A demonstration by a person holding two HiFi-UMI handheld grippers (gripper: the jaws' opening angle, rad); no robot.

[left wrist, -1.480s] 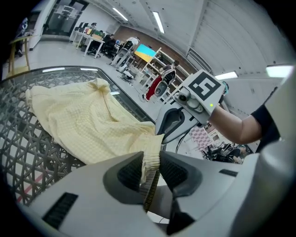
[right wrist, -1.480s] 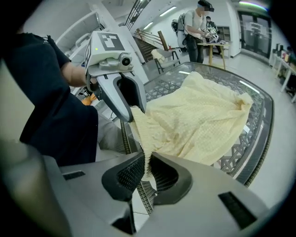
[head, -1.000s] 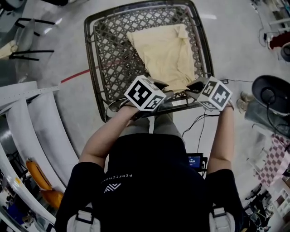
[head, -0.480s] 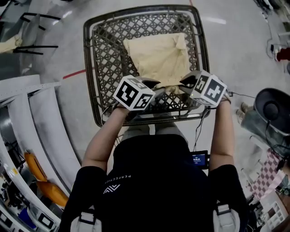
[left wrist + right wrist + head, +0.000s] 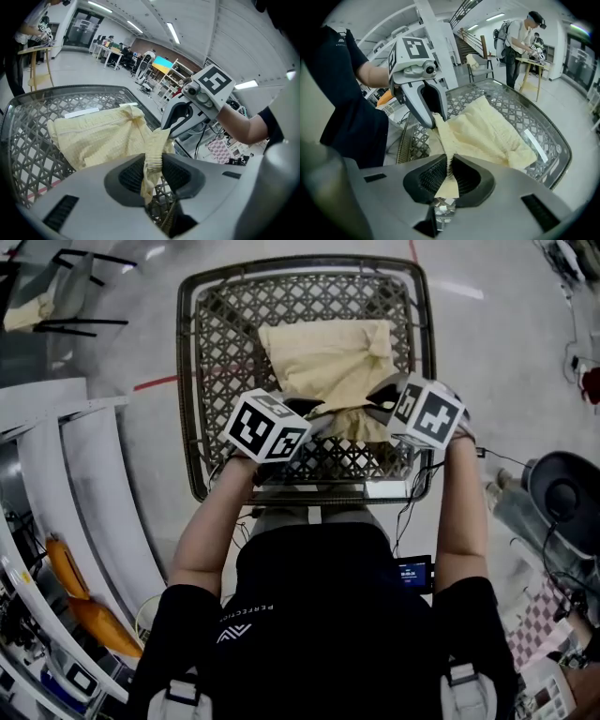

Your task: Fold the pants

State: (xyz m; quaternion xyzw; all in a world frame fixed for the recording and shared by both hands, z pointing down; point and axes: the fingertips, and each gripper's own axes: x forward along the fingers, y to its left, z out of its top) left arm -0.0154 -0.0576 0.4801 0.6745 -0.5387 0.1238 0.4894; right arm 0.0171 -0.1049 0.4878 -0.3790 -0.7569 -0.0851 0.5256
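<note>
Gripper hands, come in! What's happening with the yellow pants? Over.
Left gripper shut on pants. Right gripper shut too, near edge bunched. Rest lies on woven table. Nothing blocking.

The person wore a black short-sleeved T-shirt (image 5: 328,615) with small white lettering and a chevron logo (image 5: 232,630) toward 7 o'clock, grey shoulder straps (image 5: 174,697) at 7 and 5 o'clock, and grey trousers (image 5: 319,515). The left hand-held gripper (image 5: 317,420) and the right hand-held gripper (image 5: 377,401) each had a pale grey body, dark ribbed pads (image 5: 132,174) and a white cube (image 5: 265,426) with black square markers.
</note>
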